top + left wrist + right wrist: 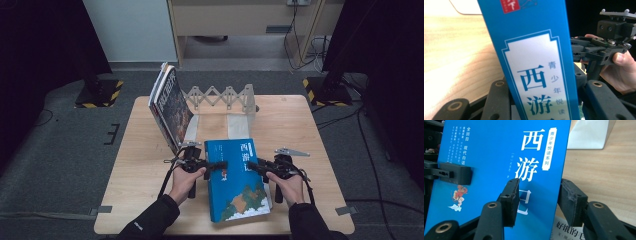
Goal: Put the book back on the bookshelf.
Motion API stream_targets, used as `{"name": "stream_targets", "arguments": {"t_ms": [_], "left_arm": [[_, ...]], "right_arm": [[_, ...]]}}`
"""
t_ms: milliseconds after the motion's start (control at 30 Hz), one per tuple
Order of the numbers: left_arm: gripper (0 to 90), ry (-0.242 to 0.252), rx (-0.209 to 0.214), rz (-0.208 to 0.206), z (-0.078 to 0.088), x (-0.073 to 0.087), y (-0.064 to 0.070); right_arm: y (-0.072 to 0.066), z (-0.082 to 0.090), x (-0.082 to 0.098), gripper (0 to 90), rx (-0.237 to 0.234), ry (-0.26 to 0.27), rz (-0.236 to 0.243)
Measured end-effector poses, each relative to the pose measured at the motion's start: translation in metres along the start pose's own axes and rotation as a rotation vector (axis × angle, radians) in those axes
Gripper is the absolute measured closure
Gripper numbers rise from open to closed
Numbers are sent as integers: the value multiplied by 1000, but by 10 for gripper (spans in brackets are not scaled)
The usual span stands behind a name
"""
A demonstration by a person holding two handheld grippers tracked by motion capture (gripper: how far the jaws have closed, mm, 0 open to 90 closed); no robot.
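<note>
A thick blue book (237, 180) with white Chinese title lettering is at the table's front middle. My left gripper (218, 165) is shut on its left, spine side; in the left gripper view the spine (536, 62) stands between the jaws (544, 100). My right gripper (254, 166) is shut on its right edge. In the right gripper view (539, 200) one jaw lies on the cover (486, 157) and the other sits past the edge. A white book (570, 231) peeks out beneath. Across the cover I see the left gripper's jaw (454, 173).
An expandable grey book stand (225, 95) spans the back of the wooden table (140, 150), with two or three books (170, 105) leaning at its left end. Its grey base plates (239, 125) lie just behind the blue book. Dark stands flank the table on the floor.
</note>
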State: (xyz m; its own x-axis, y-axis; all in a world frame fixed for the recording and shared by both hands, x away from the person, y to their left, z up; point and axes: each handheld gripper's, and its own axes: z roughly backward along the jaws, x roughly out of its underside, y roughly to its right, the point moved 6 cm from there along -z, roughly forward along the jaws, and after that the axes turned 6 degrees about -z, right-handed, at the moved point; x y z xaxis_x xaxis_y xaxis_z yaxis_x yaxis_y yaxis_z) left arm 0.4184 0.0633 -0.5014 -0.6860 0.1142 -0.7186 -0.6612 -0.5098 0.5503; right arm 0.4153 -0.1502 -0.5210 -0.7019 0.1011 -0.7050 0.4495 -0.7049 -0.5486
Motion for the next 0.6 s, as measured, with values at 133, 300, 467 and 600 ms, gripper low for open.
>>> {"name": "stream_targets", "arguments": {"t_ms": [133,300,467,600], "left_arm": [[574,15,-4,-29,3,-8,5],[588,54,-7,-97,9,-23,14],[605,110,-13,-176,16,-37,25],[607,123,-9,-209,20,-37,27]], "right_arm": [[-3,4,-5,535,-2,25,7],[-7,8,-15,541,-11,76,19],[-14,14,-29,567,-25,141,36],[-18,17,-35,573,-32,173,64]]}}
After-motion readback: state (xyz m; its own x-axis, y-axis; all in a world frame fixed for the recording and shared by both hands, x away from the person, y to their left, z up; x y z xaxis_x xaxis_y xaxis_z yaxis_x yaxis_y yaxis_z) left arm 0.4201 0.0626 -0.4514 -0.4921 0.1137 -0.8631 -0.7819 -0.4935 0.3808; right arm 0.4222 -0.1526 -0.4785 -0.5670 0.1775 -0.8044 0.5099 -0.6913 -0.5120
